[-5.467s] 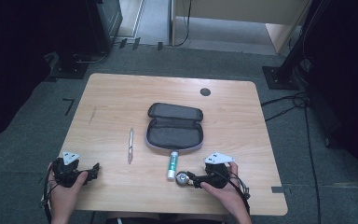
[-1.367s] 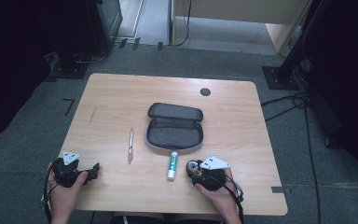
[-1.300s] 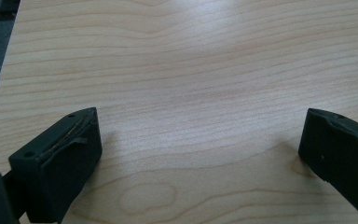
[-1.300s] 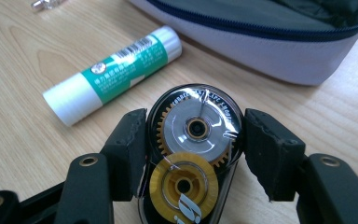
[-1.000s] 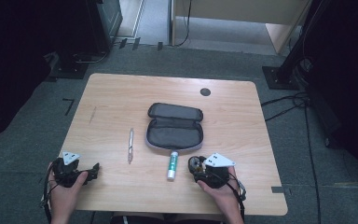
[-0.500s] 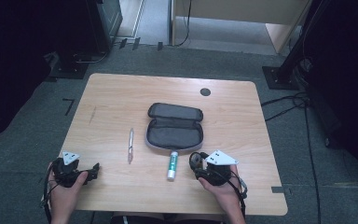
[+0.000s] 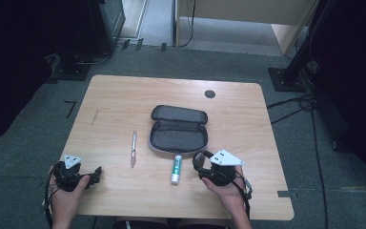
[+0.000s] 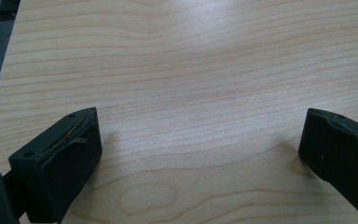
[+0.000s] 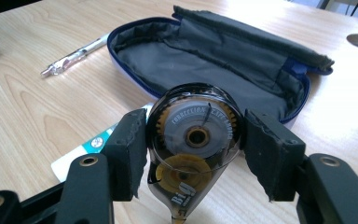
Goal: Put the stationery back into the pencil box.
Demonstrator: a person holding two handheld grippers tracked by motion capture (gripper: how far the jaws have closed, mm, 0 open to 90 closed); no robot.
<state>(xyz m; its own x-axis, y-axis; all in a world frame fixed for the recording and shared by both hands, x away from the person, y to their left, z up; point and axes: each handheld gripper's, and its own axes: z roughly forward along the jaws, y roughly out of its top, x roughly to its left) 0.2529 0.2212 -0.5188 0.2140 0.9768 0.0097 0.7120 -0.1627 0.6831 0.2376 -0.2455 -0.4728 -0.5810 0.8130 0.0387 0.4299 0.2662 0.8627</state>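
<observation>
A correction tape dispenser (image 9: 196,149) sits between the fingers of the right gripper (image 9: 196,154). It has a clear, dark shell, and a grey wheel and a yellow wheel can be seen inside it. In the right gripper view the two black fingers (image 9: 130,149) press on its two sides, so the gripper is pinching the dispenser. It is at the near right part of the bench (image 7: 124,95), just beside the near edge of the pencil case.

The pencil case (image 7: 178,129) lies open in the middle of the bench. Its inside is dark grey fabric and its rim is blue. The lid half is folded back to the far side.

A glue stick (image 7: 176,169) with a white body and a green label lies flat just near of the case, touching or almost touching its edge; I cannot tell which. It is just to the left of the right gripper (image 7: 201,161).

A silver pen (image 7: 133,148) lies on the bench to the left of the case, apart from it, and points roughly from near to far.

The left gripper (image 7: 95,174) rests at the near left corner of the bench, well apart from all these things, held in the person's left hand (image 7: 64,202). In the left gripper view its fingers (image 8: 65,154) are spread wide, with bare light wood between them.

A small dark round hole (image 7: 210,94) is in the bench at the far right.
</observation>
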